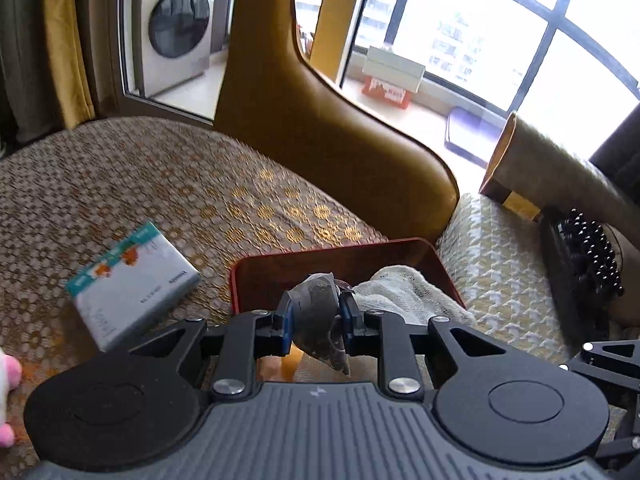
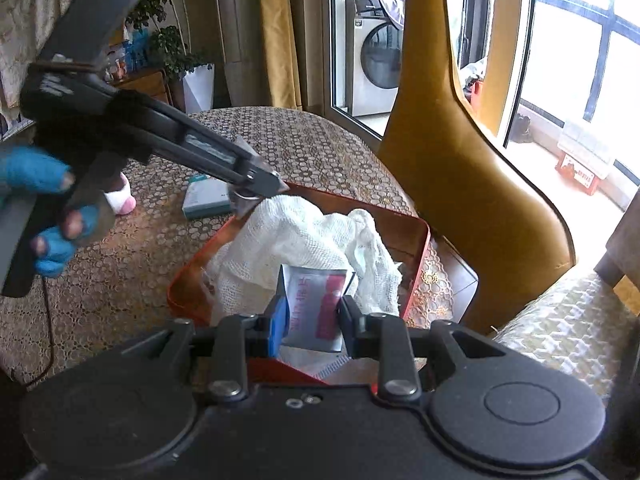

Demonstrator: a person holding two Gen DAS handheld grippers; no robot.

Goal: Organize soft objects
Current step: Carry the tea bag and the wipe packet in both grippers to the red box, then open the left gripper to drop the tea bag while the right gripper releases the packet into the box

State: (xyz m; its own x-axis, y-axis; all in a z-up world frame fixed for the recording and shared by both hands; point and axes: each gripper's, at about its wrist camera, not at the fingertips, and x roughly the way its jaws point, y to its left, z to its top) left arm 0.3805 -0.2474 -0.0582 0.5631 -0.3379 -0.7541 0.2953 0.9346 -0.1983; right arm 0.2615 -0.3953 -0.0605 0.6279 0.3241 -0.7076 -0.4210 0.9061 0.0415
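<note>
A red tray (image 2: pixel 420 248) lies on the patterned table and holds a crumpled white net cloth (image 2: pixel 296 236). My right gripper (image 2: pixel 314 312) hangs over the tray's near side, shut on a silvery packet with a red label (image 2: pixel 320 300). My left gripper (image 1: pixel 318 312) is shut on a small clear pouch with grey contents (image 1: pixel 316 308), above the tray's (image 1: pixel 280 264) left rim, with the cloth (image 1: pixel 400 292) just beyond. In the right wrist view the left gripper (image 2: pixel 260 190) reaches in from the upper left, its tip over the tray's far left corner.
A tissue pack (image 1: pixel 132 284) and a pink plush toy (image 2: pixel 120 200) lie on the table left of the tray. A tan chair back (image 1: pixel 320 120) rises behind the tray. A cushioned seat (image 1: pixel 500 264) is at the right. A hand in a blue glove (image 2: pixel 52 208) grips the left tool.
</note>
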